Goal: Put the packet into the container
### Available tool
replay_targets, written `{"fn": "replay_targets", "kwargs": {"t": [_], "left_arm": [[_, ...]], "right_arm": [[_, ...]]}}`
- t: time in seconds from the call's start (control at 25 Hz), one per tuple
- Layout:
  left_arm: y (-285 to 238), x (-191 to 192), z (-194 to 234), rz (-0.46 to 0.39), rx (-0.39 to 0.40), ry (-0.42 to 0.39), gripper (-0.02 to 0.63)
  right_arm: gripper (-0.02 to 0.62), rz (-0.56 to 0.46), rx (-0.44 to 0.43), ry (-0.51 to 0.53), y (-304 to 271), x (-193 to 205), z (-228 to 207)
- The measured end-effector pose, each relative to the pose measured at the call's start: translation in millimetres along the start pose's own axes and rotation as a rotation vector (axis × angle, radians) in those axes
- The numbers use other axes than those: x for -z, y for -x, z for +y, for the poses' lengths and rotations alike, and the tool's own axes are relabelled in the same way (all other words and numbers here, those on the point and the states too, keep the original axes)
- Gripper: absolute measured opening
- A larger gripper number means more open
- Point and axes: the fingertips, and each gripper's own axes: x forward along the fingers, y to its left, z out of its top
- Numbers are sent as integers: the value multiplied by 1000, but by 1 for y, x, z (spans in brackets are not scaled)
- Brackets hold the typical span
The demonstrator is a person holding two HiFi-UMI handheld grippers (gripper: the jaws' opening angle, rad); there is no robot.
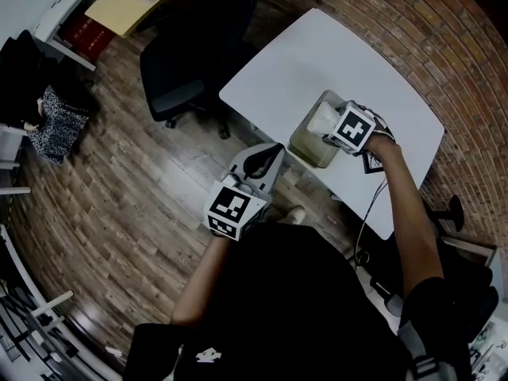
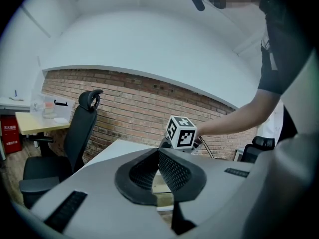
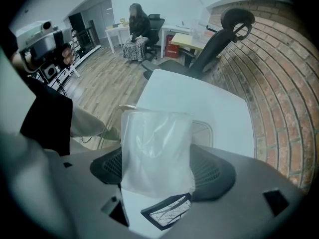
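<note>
White table (image 1: 317, 62), one container (image 1: 308, 149), one packet (image 3: 157, 153)

Container (image 1: 311, 148) on table (image 1: 317, 62), near front edge. Packet (image 3: 157, 151) between right gripper (image 3: 159, 169) jaws, directly above container. Office chair (image 1: 194, 46) left of table.

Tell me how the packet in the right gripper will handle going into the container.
Probably floppy: the packet is thin, creased, see-through plastic held at one end by the right gripper. Likely light, as nothing bulky shows inside. Its loose end may catch on the container rim.
</note>
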Motion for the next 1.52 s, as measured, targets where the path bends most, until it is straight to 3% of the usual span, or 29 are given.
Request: {"fn": "replay_targets", "kwargs": {"t": [0.08, 0.24, 0.72, 1.16, 1.28, 1.52], "left_arm": [[2, 0, 2, -1, -10, 2, 8], [8, -2, 9, -5, -37, 5, 8], [14, 2, 12, -5, -52, 20, 8], [16, 3, 15, -11, -60, 35, 8], [15, 2, 16, -12, -52, 42, 8], [16, 1, 13, -13, -44, 41, 8]], "right_arm": [[376, -1, -27, -12, -7, 0, 6], [376, 1, 25, -6, -13, 0, -6], [376, 30, 11, -7, -34, 5, 1], [379, -45, 27, -28, -36, -5, 5], [480, -69, 9, -43, -38, -6, 13], [491, -62, 5, -47, -36, -5, 13]]}}
